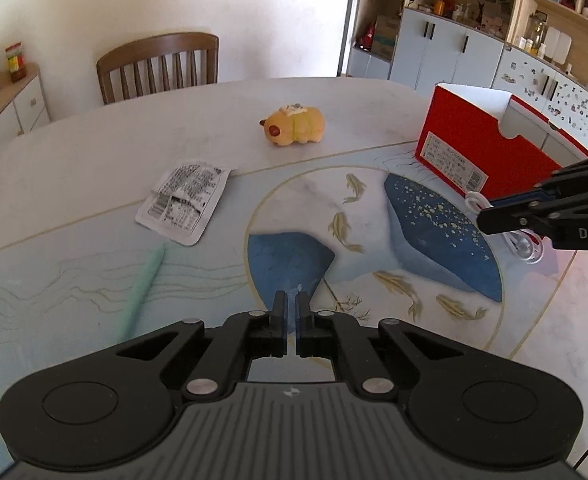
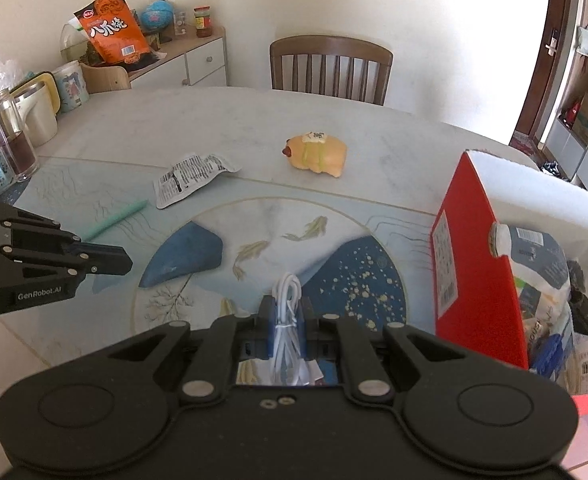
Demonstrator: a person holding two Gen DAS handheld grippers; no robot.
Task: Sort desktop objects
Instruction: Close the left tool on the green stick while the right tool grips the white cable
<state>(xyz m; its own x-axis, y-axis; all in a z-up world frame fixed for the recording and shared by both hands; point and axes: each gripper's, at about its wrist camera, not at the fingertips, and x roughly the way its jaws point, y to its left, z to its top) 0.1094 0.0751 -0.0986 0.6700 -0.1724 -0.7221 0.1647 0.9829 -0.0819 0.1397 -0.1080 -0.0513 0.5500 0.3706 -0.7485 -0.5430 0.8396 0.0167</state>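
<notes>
In the right wrist view my right gripper (image 2: 287, 305) is shut on a coiled white cable (image 2: 288, 290), held above the patterned table (image 2: 153, 128). The left wrist view shows that gripper (image 1: 490, 216) at the right edge with the cable (image 1: 528, 249) hanging below it, close to the red open-topped box (image 1: 460, 140). My left gripper (image 1: 290, 301) is shut and holds nothing; it hovers over the blue print. A yellow plush toy (image 1: 294, 126), a silver food packet (image 1: 183, 202) and a mint-green stick (image 1: 145, 280) lie on the table.
The red box (image 2: 474, 264) at the right holds a bag (image 2: 534, 256) and other packets. Jars and cups (image 2: 25, 148) crowd the table's left edge. A wooden chair (image 2: 330, 68) stands behind the table, and a sideboard (image 2: 197, 60) carries an orange snack bag (image 2: 113, 30).
</notes>
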